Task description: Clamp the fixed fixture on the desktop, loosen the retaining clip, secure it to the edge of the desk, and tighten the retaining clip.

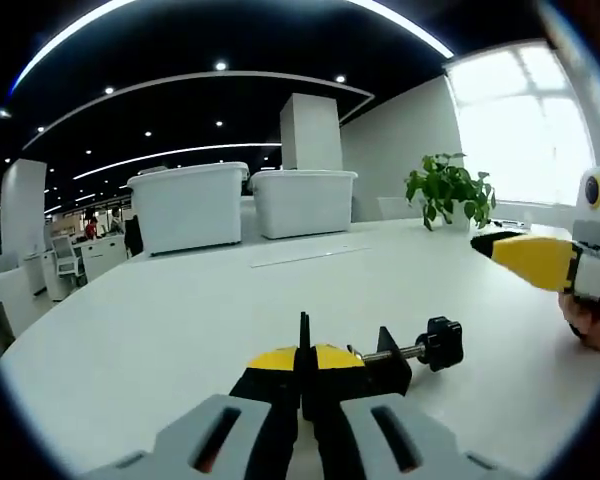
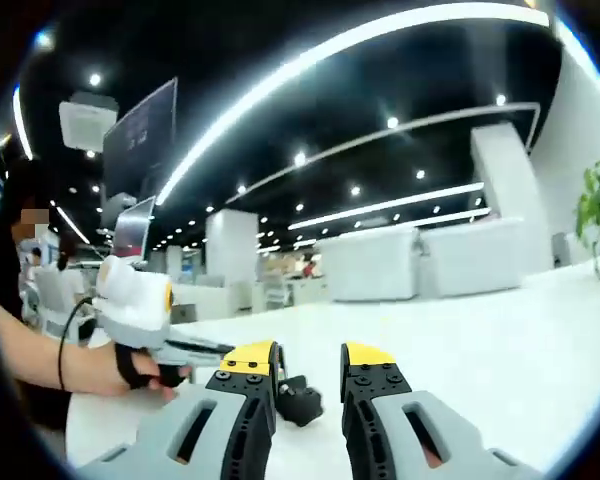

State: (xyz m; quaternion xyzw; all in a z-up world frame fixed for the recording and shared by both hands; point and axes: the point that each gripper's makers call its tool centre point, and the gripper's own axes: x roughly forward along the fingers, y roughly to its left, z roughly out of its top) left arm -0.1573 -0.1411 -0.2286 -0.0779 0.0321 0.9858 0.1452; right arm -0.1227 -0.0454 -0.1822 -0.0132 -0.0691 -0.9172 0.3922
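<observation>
First step in hand: left gripper (image 1: 305, 385) has its yellow-tipped jaws clenched on the small black metal clamp fixture with a threaded screw and black knob (image 1: 405, 352), which sits on the white desktop (image 1: 180, 330) with the knob sticking out to the right of the jaws. In the right gripper view the right gripper (image 2: 308, 368) is released, jaws parted with nothing between them, hovering just short of the fixture (image 2: 300, 398), which shows dark between its tips. My read: grasp done, loosening of the retaining clip not begun; next the right jaws need to close on the knob and turn it, approaching from the screw's end. Around: two white bins (image 1: 245, 200) far back, potted green plant (image 1: 448, 188) near the window, both well apart from the work. Nothing blocks the knob.
</observation>
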